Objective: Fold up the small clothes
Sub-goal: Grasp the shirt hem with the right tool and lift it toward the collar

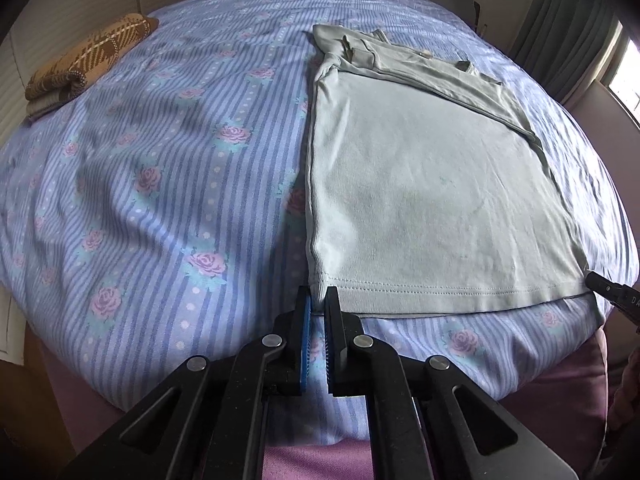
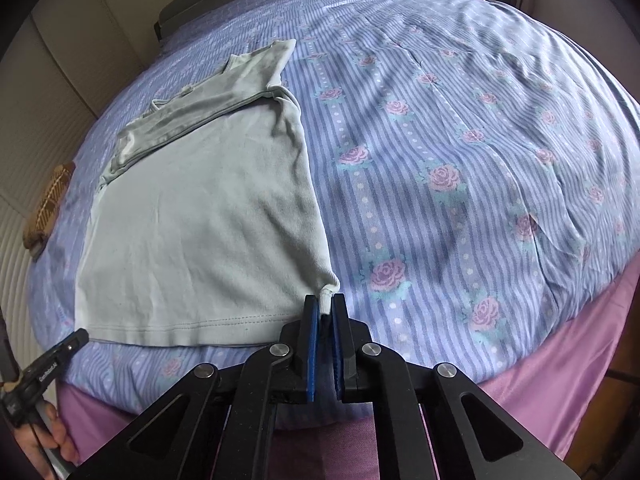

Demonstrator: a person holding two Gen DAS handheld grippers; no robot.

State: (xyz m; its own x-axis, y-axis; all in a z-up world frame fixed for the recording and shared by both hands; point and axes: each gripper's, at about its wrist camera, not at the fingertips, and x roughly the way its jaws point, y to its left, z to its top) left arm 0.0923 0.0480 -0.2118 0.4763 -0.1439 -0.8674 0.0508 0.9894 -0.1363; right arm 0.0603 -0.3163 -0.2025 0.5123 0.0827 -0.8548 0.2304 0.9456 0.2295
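Left gripper [image 1: 319, 295], right gripper [image 2: 326, 303], pinching shirt [image 1: 432, 200] hem corners (level)

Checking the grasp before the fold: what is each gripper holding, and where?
Both hold the pale green shirt: left gripper its left hem corner, right gripper its right.

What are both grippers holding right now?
Left gripper: shut on the shirt hem's left corner.
Right gripper: shut on its right corner.
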